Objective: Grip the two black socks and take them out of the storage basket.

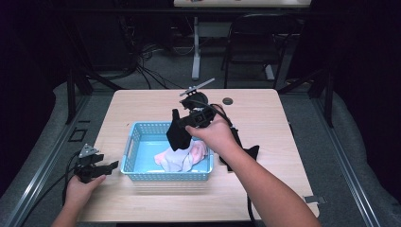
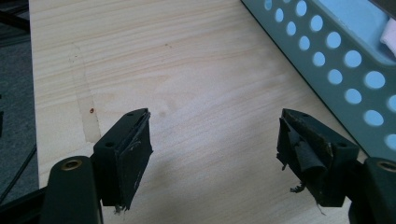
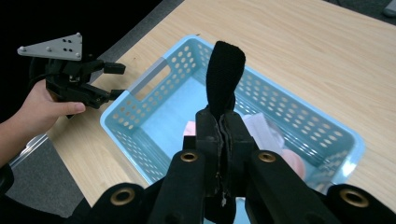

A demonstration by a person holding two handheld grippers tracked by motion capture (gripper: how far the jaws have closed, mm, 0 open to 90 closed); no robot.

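Observation:
My right gripper [image 1: 177,121] hangs over a light blue perforated basket [image 1: 128,150] and is shut on a black cloth [image 1: 178,137], which dangles from its jaws. In the right gripper view the black cloth [image 3: 224,74] stands out past the shut gripper [image 3: 223,119], above the basket [image 3: 116,122]. Pink and white cloths [image 1: 183,158] lie in the basket's right half. My left gripper [image 1: 112,167] rests low at the table's left front, just left of the basket, open with nothing between its jaws [image 2: 215,140]. The basket wall [image 2: 336,65] runs along its right side.
Another black cloth [image 1: 246,153] lies on the wooden table [image 1: 265,118] right of the basket, partly under my right forearm. A small dark round disc [image 1: 228,100] sits near the table's far edge. Chairs and cables stand on the floor beyond the table.

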